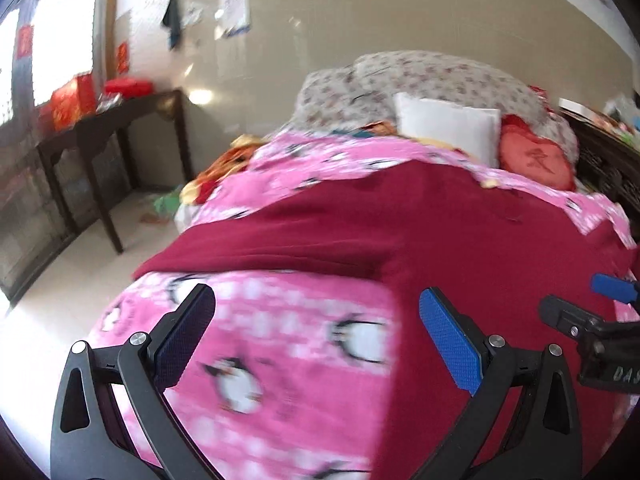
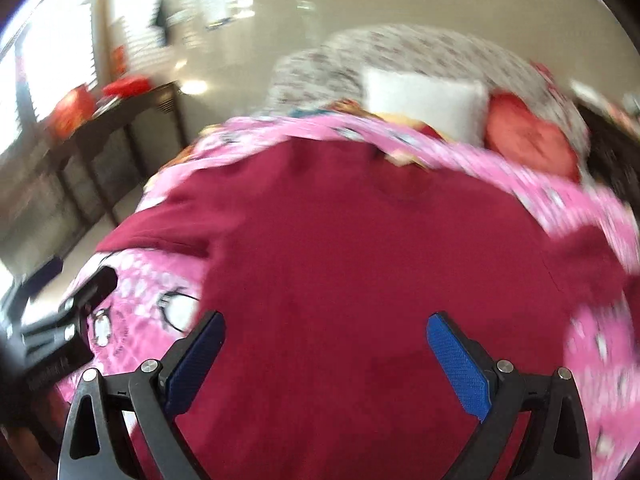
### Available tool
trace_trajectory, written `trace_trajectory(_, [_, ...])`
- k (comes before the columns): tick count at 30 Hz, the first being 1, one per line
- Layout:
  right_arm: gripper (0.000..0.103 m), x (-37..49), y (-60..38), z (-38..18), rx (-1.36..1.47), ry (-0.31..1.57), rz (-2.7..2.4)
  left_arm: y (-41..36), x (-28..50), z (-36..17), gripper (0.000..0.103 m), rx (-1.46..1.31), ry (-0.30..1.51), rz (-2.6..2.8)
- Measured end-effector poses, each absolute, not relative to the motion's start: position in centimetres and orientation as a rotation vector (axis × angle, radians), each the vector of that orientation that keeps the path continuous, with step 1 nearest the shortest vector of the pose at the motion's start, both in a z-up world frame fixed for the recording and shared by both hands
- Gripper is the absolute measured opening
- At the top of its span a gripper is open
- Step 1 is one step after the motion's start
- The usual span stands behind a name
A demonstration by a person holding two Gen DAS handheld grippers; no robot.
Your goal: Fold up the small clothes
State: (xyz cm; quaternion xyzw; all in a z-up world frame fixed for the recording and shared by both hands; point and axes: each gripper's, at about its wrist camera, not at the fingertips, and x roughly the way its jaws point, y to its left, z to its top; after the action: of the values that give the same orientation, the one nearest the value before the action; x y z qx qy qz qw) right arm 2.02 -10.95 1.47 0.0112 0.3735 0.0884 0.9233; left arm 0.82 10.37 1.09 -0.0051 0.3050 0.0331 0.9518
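Lying beneath both spread tools [image 1: 316, 300] [image 2: 326, 326], maroon garment [image 2: 360, 240] covers pink blanket [image 1: 280, 340].

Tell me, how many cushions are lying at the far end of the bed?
2. A white cushion leans against the flowered bedding, and a red cushion lies just right of it, touching. Others may be hidden under the bedding.
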Motion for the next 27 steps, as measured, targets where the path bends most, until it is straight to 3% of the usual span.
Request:
trace_trajectory(11, [0.08,7.1,5.4,-0.2,-0.282,0.739,0.514,27.8,7.9,-3.2,0.102,-0.515,0.865,0.198])
trace_trajectory(17, [0.079,10.0,9.5,-1.2,-0.341,0.702,0.548,31.4,9.5,-6.4,0.102,-0.858,0.898,0.14])
trace_trajectory(20, [0.078,11.7,10.6,-2.5,-0.37,0.737,0.57,32.2,10.5,-6.4,0.102,-0.887,0.876,0.144])
trace_trajectory(27, [0.065,13.4,11.5,-3.7,-0.354,0.738,0.582,34.0,13.4,-6.9,0.102,-0.925,0.853,0.149])
